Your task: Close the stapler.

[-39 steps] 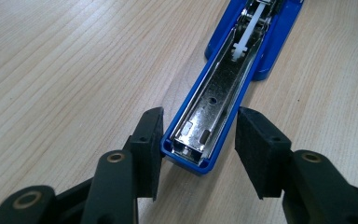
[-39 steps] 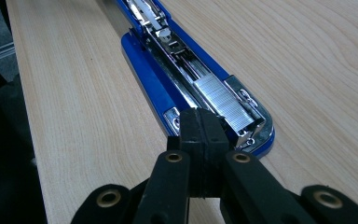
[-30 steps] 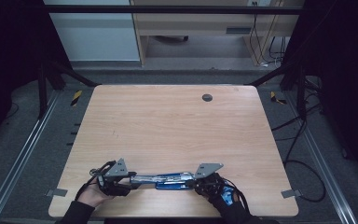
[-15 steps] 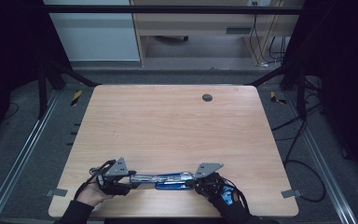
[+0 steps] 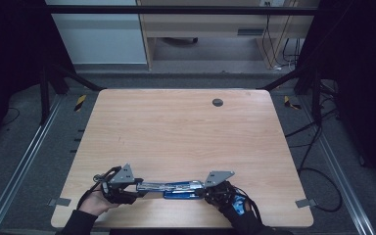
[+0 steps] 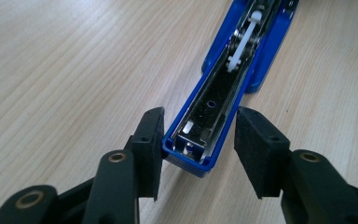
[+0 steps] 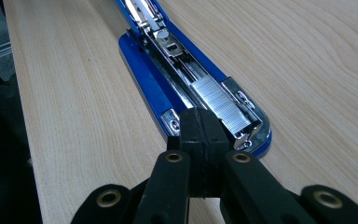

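A blue stapler (image 5: 176,188) lies swung open flat near the front edge of the wooden table (image 5: 176,127). My left gripper (image 6: 199,147) is open, one pad on each side of the tip of the stapler's blue top arm (image 6: 214,102); the left pad touches or nearly touches it. My right gripper (image 7: 200,126) is shut, pads pressed together, nothing visible between them, at the front end of the stapler's base (image 7: 144,74), just short of a strip of staples (image 7: 221,105) in the metal channel. In the high view, the left gripper (image 5: 139,188) and right gripper (image 5: 203,192) sit at opposite ends.
A dark round grommet hole (image 5: 217,102) sits near the table's far edge. Cables (image 5: 318,147) trail on the floor to the right. Metal frame rails (image 5: 24,156) run along both sides. The person's hands are at the table's front edge.
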The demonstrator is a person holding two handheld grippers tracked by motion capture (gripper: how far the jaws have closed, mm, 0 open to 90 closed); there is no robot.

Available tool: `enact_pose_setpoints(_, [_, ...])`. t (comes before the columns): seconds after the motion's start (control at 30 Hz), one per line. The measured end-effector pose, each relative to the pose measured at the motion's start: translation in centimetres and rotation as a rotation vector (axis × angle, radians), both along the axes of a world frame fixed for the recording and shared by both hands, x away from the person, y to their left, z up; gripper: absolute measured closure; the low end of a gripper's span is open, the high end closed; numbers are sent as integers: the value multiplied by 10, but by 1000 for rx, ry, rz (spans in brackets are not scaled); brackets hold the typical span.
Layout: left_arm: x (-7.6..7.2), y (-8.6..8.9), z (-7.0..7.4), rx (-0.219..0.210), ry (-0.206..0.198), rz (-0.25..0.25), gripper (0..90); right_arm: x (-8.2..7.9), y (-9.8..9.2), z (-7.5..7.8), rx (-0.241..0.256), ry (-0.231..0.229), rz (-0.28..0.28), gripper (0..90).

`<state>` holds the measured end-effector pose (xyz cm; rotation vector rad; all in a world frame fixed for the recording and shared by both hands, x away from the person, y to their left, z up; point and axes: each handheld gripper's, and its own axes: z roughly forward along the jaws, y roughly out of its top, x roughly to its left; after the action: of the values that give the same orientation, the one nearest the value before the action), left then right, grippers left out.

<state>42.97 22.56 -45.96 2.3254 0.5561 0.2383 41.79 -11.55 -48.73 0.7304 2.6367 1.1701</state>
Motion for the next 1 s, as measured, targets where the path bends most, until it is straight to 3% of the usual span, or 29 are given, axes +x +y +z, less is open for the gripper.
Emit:
enact_pose_setpoints(0.63, [1, -2, 6, 25, -8, -20, 543, 0, 0, 0, 2, -1, 5, 900])
enact_pose_setpoints(1.0, [1, -3, 8, 16, -7, -17, 546, 0, 0, 0, 3, -1, 4, 900])
